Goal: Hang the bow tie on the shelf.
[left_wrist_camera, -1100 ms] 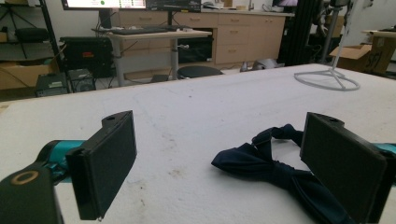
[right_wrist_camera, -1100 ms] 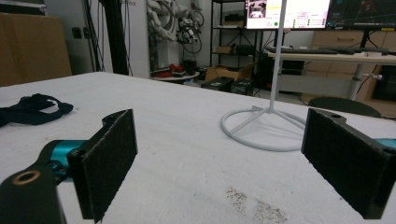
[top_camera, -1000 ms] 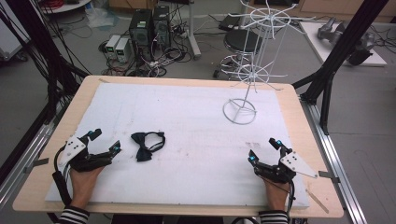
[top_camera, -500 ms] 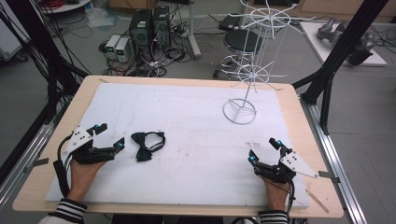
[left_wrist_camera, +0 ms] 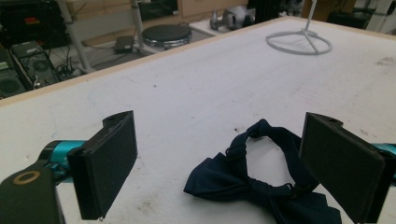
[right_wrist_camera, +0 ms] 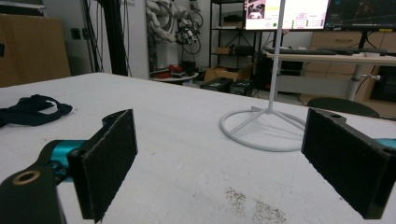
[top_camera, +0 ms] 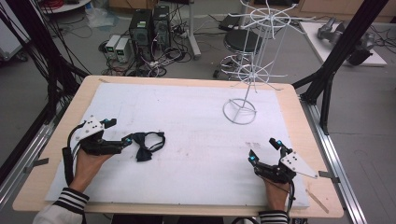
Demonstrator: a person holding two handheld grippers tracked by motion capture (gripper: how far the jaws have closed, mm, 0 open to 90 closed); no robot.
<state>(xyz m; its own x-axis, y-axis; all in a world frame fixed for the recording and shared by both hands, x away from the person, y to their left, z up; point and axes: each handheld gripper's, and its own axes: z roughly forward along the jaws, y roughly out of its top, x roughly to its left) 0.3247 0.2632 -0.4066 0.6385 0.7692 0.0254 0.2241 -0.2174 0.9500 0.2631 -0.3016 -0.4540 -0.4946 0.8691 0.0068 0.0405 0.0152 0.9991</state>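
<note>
**Risk check: bow tie between wide jaws, grab not made**

Bow tie (top_camera: 145, 145), dark navy, lay flat on the white foam sheet (top_camera: 196, 121) at the table's left side, w/ its thin neck strap looped out toward the far side. Left gripper (top_camera: 117, 131) sat right at it, jaws spread wide, nothing clamped. Right gripper (top_camera: 265, 150) rested near the front right edge, well apart from the tie, jaws likewise spread & empty.

What could've gone wrong, as a judgement: tie was limp fabric lying flat, so closing from this low angle might have pinched only the strap or one wing tip, & the rest would dangle or slip out on lifting. In the left gripper view the bow tie (left_wrist_camera: 261, 182) sat off-centre, crowding the right-hand jaw, w/ bare sheet beside the other; a close there might've shoved the cloth sideways instead of trapping it. Jaw tips dragging on the foam could also snag. If the tie was meant for the white wire stand (top_camera: 247, 70), its thin arms looked easy to knock.

Views compared: high view gave overall layout, both hands & the stand's upper spokes. Left gripper view showed the strap loop & knot detail close up. Right gripper view had the stand's ring base (right_wrist_camera: 264, 128) ahead betw. its jaws, the tie (right_wrist_camera: 30, 109) far off at left.
</note>
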